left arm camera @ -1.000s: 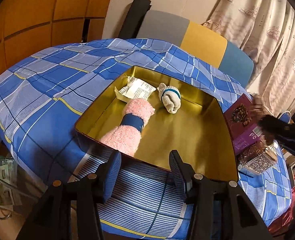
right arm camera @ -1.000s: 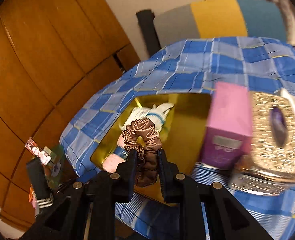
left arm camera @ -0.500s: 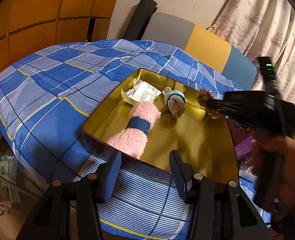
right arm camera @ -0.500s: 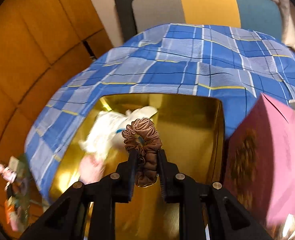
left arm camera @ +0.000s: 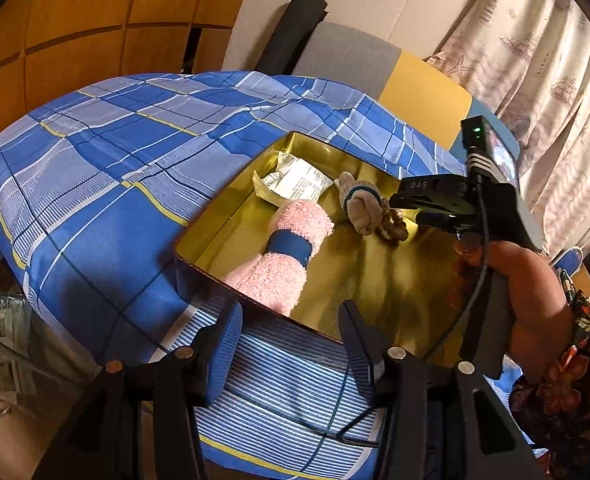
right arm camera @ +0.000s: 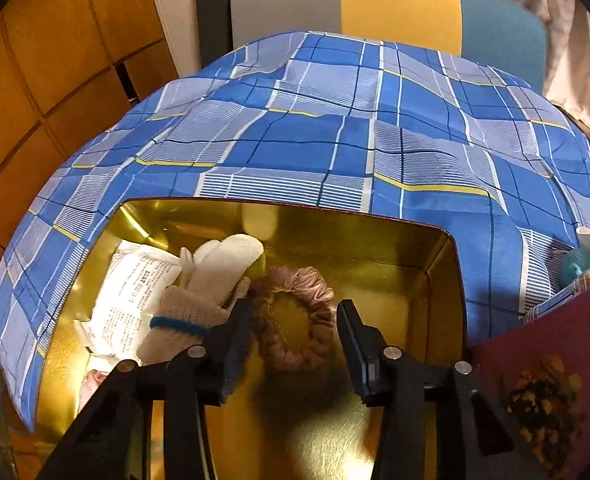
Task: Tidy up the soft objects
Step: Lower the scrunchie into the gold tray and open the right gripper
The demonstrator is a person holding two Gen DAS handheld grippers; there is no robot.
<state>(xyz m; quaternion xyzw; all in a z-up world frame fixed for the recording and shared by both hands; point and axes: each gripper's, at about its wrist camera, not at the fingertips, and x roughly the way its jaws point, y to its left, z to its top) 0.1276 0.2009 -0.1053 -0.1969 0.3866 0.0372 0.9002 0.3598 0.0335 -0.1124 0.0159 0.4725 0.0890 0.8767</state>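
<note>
Bed with blue plaid cover [right arm camera: 315, 148] carries the gold tin [right arm camera: 435, 280], which holds the pink sock roll [left arm camera: 287, 256], white sock [right arm camera: 211, 276] and paper packet [right arm camera: 131, 300].

Change: right gripper [right arm camera: 295, 320] has come down into the tin, and its fingers have just been opening. A second ago they pinched the brown scrunchie [right arm camera: 295, 316]; now it lies released on the tin floor, beside the white sock. Judged: this item is placed.

Scrunchie sits between the spread right fingers, not pressed. Left gripper [left arm camera: 291, 340] hovers at the tin's near rim, fingers spread, empty.

light: warm, dim | glare: gold tin [right arm camera: 375, 240] | edges: fisheye-bent, dark corners | focus: soft
</note>
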